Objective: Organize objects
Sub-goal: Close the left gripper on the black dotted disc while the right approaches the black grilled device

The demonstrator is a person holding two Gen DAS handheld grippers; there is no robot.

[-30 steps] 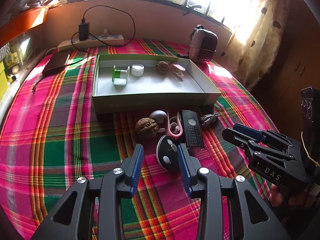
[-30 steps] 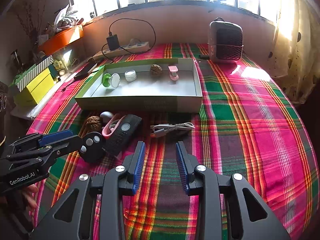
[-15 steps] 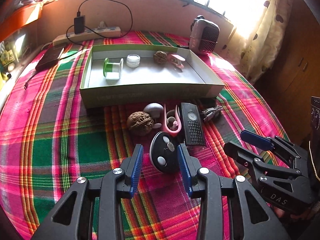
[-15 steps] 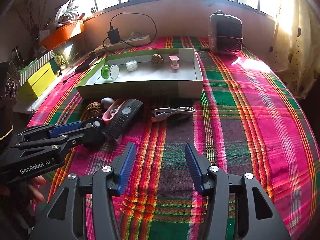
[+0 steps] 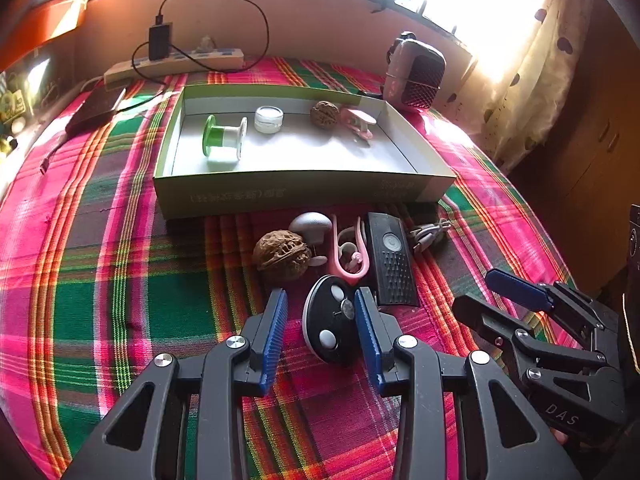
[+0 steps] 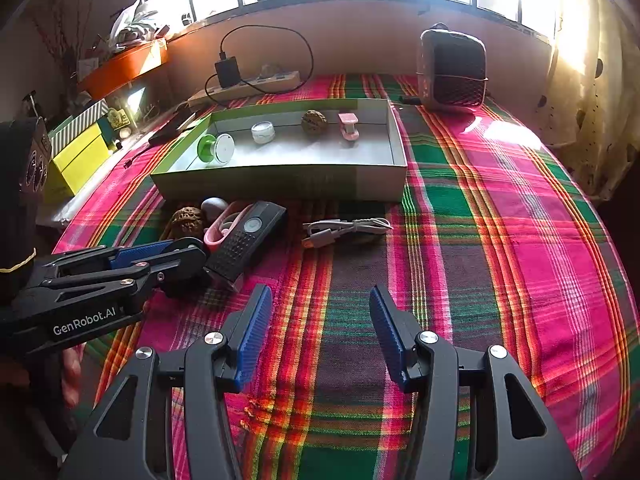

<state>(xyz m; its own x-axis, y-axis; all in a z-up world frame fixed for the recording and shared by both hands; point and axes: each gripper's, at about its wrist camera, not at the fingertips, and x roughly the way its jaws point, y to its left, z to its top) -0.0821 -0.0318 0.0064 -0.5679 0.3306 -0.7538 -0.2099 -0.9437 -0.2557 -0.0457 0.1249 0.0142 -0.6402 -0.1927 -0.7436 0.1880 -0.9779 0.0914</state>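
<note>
A black oval key fob [image 5: 328, 328] lies on the plaid cloth between the jaws of my left gripper [image 5: 320, 300], which are closing. The right pad is at the fob's edge and the left pad stands clear of it. Just beyond lie a walnut [image 5: 282, 255], a grey knob [image 5: 310, 224], a pink clip [image 5: 348, 252], a black remote [image 5: 390, 260] and a white cable [image 6: 344, 230]. The green box [image 5: 300, 194] holds a green spool [image 5: 224, 140], a white jar [image 5: 269, 118], a second walnut [image 5: 325, 114] and a pink piece [image 5: 358, 122]. My right gripper [image 6: 320, 296] hangs open over bare cloth, with nothing between its fingers.
A small heater [image 6: 452, 68] stands at the back right and a power strip [image 6: 248, 84] with a charger lies along the wall. A yellow box [image 6: 76, 152] sits off the left edge, and a dark flat case [image 5: 96, 108] lies left of the green box.
The left gripper has come forward so that the key fob now sits between its jaws, and they have narrowed. The right gripper's jaws have spread wider.
</note>
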